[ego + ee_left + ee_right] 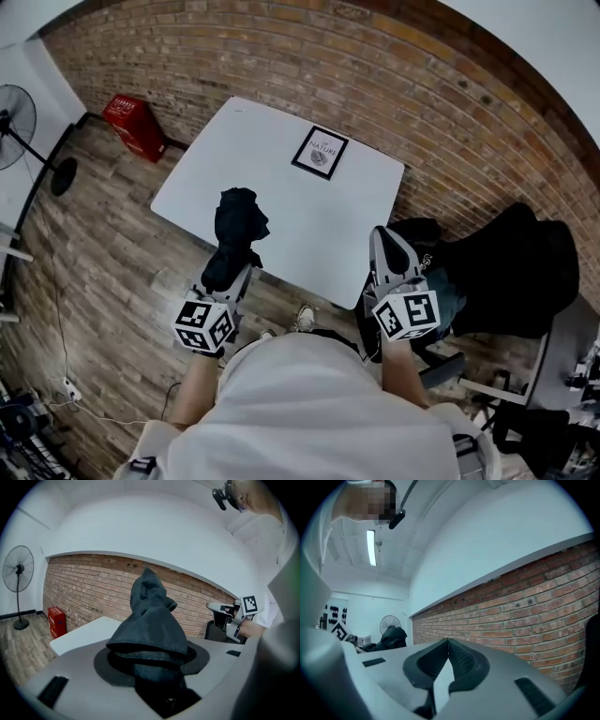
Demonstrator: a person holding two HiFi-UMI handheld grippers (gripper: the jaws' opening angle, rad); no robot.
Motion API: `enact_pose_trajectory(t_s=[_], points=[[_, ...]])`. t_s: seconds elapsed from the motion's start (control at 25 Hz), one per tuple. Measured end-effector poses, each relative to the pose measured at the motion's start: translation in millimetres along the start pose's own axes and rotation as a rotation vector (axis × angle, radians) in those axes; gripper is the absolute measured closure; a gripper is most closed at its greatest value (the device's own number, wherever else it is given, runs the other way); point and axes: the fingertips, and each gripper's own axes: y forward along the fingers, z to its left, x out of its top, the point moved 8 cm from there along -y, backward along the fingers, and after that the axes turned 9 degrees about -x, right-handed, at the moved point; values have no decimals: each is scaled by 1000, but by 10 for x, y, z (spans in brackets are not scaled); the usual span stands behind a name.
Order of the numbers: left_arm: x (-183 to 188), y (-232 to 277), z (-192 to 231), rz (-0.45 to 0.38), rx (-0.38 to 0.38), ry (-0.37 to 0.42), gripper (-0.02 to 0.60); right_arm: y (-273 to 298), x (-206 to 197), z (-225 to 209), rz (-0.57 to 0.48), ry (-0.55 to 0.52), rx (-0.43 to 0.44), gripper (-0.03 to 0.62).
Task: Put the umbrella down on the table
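A folded dark umbrella (239,225) sticks out of my left gripper (228,277), whose jaws are shut on its lower end. It hangs in the air over the near left edge of the white table (281,192). In the left gripper view the umbrella (152,625) rises between the jaws, with the table (84,632) beyond it. My right gripper (384,240) is held by the table's near right corner, its jaws shut tip to tip with nothing between them (448,644).
A black-framed card (320,152) lies at the table's far side. A red crate (134,125) and a standing fan (14,112) are at the left by the brick wall. A chair draped in dark cloth (511,267) stands at the right.
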Motion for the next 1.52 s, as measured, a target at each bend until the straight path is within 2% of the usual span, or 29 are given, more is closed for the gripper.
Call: enact_pose_trajectory(t_s=[0.24, 0.44, 0.6, 0.8, 0.96, 1.2, 1.52], points=[[102, 85, 122, 11, 93, 24, 351, 142, -150, -230, 47, 30, -6, 574], [-207, 237, 299, 143, 74, -71, 350, 251, -234, -147, 72, 3, 37, 574], [-484, 406, 323, 195, 63, -121, 350, 276, -247, -104, 91, 1, 52, 574], [-609, 692, 384, 267, 45, -95, 350, 292, -209, -111, 102, -13, 54, 574], [-675, 979, 516, 293, 59, -77, 350, 270, -216, -146, 121, -18, 40, 574], [-729, 1489, 764, 364, 82, -11, 348, 251, -283, -213, 161, -27, 33, 574], [-833, 2160, 1011, 472, 75, 17, 347, 336, -261, -249, 166, -55, 37, 574]])
